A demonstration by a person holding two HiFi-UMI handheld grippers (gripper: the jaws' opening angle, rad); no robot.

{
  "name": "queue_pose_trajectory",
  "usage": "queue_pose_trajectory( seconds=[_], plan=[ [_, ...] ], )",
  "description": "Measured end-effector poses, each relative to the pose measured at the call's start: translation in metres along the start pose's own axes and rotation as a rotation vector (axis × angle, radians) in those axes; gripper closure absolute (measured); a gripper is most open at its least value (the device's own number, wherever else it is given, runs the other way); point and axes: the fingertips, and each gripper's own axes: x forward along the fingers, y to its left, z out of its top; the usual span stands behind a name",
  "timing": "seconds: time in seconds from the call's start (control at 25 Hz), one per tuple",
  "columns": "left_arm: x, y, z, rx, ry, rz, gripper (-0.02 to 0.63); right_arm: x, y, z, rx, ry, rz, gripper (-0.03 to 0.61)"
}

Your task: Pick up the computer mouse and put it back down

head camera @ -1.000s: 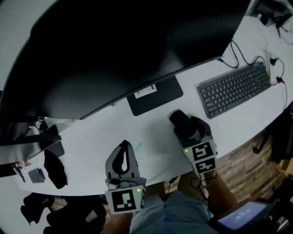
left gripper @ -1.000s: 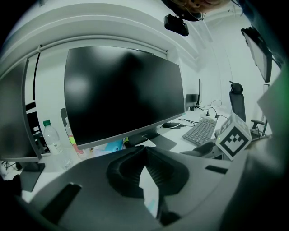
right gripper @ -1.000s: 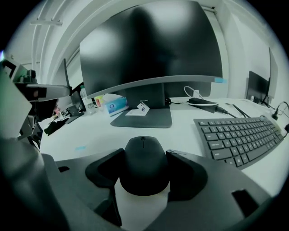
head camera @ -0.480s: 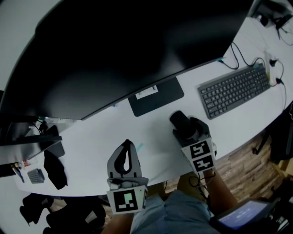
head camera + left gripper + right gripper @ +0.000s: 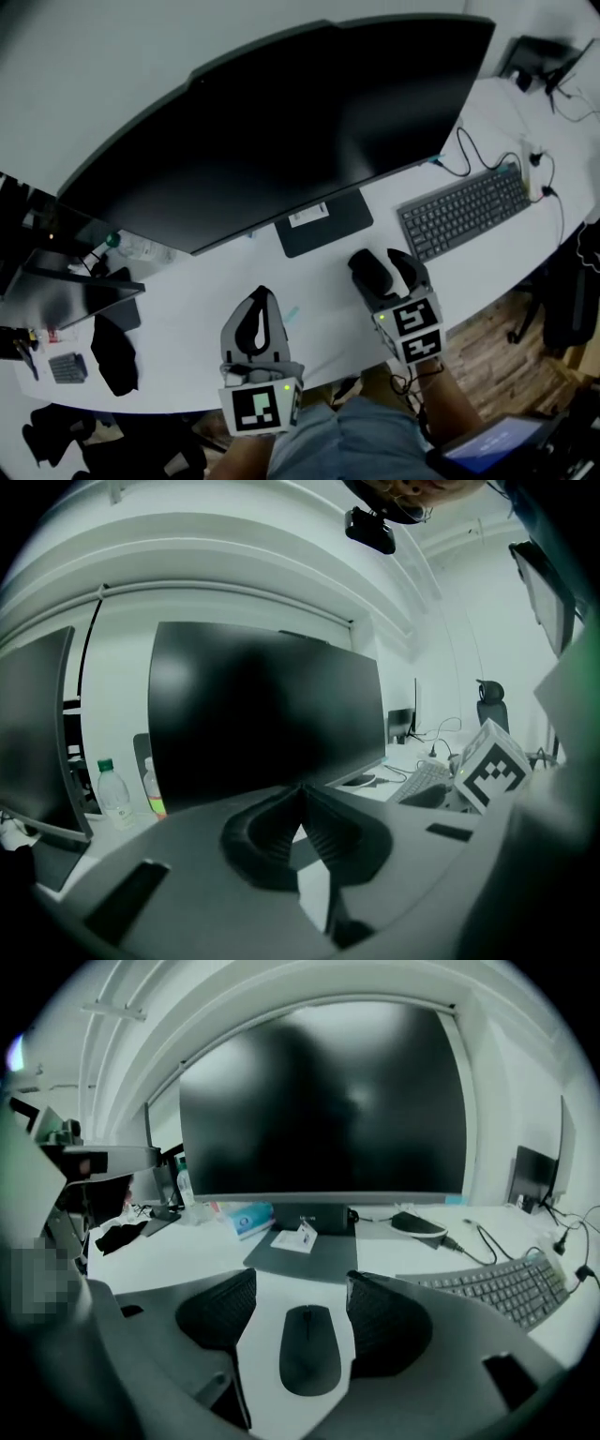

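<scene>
A dark computer mouse [image 5: 309, 1349] lies flat on the white desk [image 5: 187, 291], squarely between the jaws of my right gripper [image 5: 300, 1288]. That gripper is open, and a strip of desk shows on each side of the mouse. In the head view my right gripper [image 5: 382, 267] rests near the desk's front edge, below the monitor stand, and the mouse is hard to tell apart from the dark jaws. My left gripper [image 5: 261, 292] stands to its left on the desk, shut with nothing held. Its ribbed pads meet at the tip in the left gripper view [image 5: 302, 794].
A wide black monitor [image 5: 281, 131] stands behind on a flat base [image 5: 323, 225]. A cabled keyboard [image 5: 464, 211] lies to the right. A black cloth [image 5: 112, 347], a second screen [image 5: 66, 291] and a water bottle [image 5: 112, 794] are at the left.
The head camera has tilted up, so more of the monitor and the wall shows. Both grippers keep their places on the desk, the right one still around the mouse.
</scene>
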Motion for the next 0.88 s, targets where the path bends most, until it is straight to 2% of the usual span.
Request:
queue_pose_trajectory(
  seconds=[0.08, 0.16, 0.28, 0.36, 0.44, 0.6, 0.72, 0.88],
  plan=[
    [-0.006, 0.002, 0.019, -0.005, -0.048, 0.003, 0.609, -0.013, 0.008, 0.026, -0.023, -0.055, -0.008, 0.285],
    [-0.010, 0.003, 0.039, -0.004, -0.100, 0.006, 0.609, -0.026, 0.015, 0.055, -0.059, -0.119, -0.022, 0.337],
    [-0.017, 0.001, 0.069, -0.003, -0.174, -0.002, 0.609, -0.052, 0.030, 0.099, -0.102, -0.250, -0.029, 0.431],
    [-0.023, 0.003, 0.087, 0.012, -0.222, -0.006, 0.609, -0.070, 0.039, 0.126, -0.139, -0.338, -0.026, 0.522],
    [-0.027, 0.008, 0.103, 0.034, -0.265, 0.001, 0.609, -0.086, 0.044, 0.147, -0.176, -0.402, -0.031, 0.561],
    [-0.031, 0.015, 0.120, 0.039, -0.300, 0.003, 0.609, -0.109, 0.043, 0.168, -0.189, -0.468, -0.081, 0.563],
    [-0.029, 0.012, 0.125, 0.039, -0.310, -0.016, 0.609, -0.116, 0.035, 0.168, -0.160, -0.484, -0.115, 0.563],
    [-0.024, 0.008, 0.126, 0.036, -0.311, -0.037, 0.609, -0.120, 0.029, 0.169, -0.169, -0.493, -0.144, 0.563]
  ],
)
